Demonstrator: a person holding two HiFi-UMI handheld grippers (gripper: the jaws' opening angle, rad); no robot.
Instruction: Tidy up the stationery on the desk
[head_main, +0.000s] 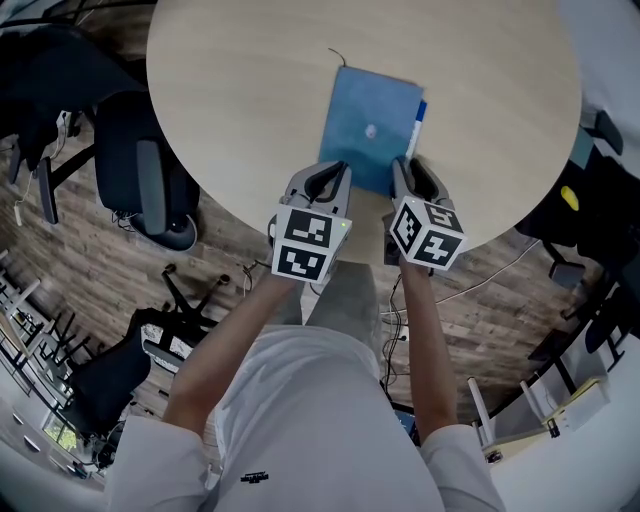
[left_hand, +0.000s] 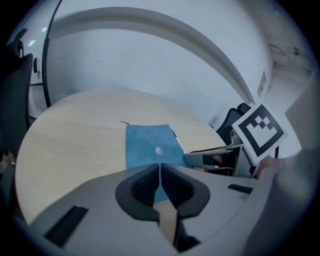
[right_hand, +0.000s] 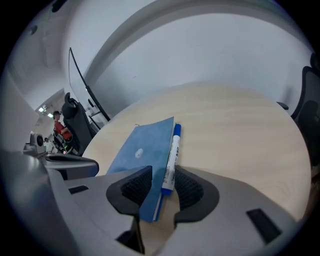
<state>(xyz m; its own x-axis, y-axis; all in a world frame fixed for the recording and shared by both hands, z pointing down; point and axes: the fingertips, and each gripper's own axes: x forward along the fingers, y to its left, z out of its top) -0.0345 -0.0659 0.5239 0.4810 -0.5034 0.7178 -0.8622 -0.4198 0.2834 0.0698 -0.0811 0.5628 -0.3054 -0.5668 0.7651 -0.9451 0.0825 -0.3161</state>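
1. Head view: the blue notebook lies flat on the round counter, toward its 6 o'clock edge. A marker lies along the notebook's 3 o'clock side. The left tongs sit at the notebook's 7 o'clock corner and the right tongs at its 5 o'clock corner. Office chairs stand at 9 o'clock of the counter, on a wood-plank floor.

2. Left gripper view: the left tongs are fully closed, pad against pad, with nothing between them. The notebook's near edge lies just beyond their tips at 12 o'clock. A plain pale wall curves behind the counter.

3. Right gripper view: the right tongs stand apart and hold nothing. The notebook's near corner and the marker's end lie between the pads, the marker on the 3 o'clock side.

4. The step in hand looks like gathering the notebook and marker. To do it well, choose one target. The right tongs should shift toward 3 o'clock, so that only the marker sits between the pads, then close squarely across its barrel. The closed left tongs could press on the cover so the notebook cannot slide on the smooth counter.
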